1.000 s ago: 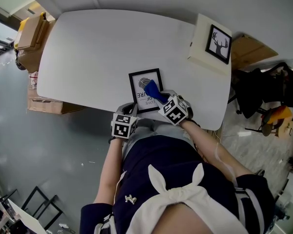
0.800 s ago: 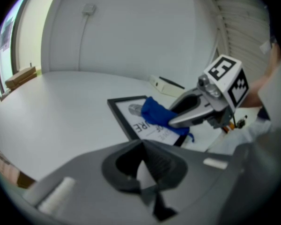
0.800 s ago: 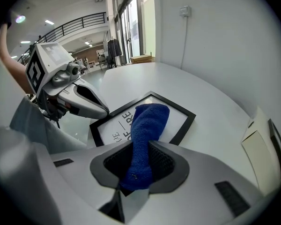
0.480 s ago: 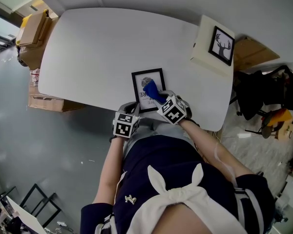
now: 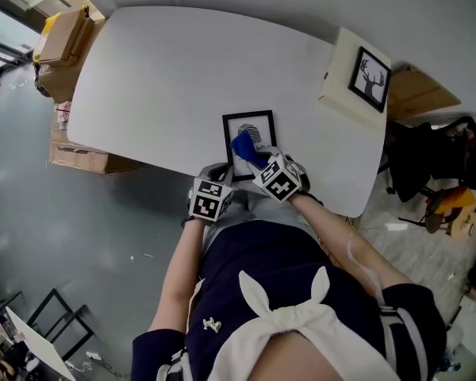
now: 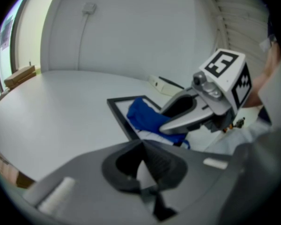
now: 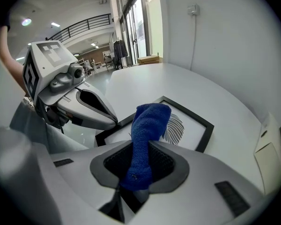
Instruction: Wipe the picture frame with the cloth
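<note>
A black picture frame [image 5: 263, 127] with a feather print lies flat near the front edge of the white table [image 5: 159, 78]. My right gripper [image 5: 255, 159] is shut on a blue cloth [image 5: 244, 146], whose free end rests on the frame's glass. The cloth [image 7: 147, 125] stands up from between the jaws over the frame [image 7: 196, 125]. My left gripper [image 5: 222, 175] is at the frame's near left corner with its jaws together; that corner is hidden behind them. The cloth [image 6: 147, 116] and the frame [image 6: 119, 108] also show in the left gripper view, beside the right gripper's fingers [image 6: 187, 121].
A cream block with a framed deer picture [image 5: 373, 74] stands at the table's far right corner. Cardboard boxes [image 5: 63, 38] sit on the floor to the left. Dark chairs and bags [image 5: 428, 165] crowd the right side.
The right gripper has slid the cloth a little leftward over the glass. The left gripper stays at the frame's near corner.
</note>
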`<action>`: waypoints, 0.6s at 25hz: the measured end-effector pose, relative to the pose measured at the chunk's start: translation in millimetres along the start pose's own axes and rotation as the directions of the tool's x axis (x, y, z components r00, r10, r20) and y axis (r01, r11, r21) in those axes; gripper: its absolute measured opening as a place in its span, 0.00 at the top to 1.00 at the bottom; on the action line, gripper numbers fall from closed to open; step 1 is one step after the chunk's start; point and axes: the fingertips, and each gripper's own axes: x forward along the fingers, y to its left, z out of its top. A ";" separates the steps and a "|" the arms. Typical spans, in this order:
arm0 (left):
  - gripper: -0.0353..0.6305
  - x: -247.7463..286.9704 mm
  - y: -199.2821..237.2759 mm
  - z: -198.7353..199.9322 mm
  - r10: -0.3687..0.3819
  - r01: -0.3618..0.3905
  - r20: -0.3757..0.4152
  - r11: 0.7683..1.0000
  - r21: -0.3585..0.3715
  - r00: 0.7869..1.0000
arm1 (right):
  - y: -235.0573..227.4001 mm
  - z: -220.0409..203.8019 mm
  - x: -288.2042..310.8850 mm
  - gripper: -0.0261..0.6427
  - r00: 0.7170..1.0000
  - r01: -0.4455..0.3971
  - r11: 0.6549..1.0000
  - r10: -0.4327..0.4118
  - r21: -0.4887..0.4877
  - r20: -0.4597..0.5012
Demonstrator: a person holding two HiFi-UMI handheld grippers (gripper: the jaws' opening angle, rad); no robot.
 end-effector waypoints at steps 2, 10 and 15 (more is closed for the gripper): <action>0.94 0.1 -0.3 -0.8 0.002 -0.002 0.002 1.000 -0.001 1.000 | 3.1 2.1 2.7 0.82 1.000 -0.008 1.000 0.008 -0.011 0.001; 0.94 0.2 1.6 0.3 0.013 -0.013 0.016 1.000 -0.010 1.000 | 13.4 11.3 8.8 0.82 0.999 -0.049 0.997 0.050 -0.059 0.016; 0.94 -0.6 1.8 0.6 0.015 -0.015 0.018 1.000 -0.020 1.000 | 23.3 17.2 12.3 0.82 0.994 -0.097 0.991 0.101 -0.097 0.035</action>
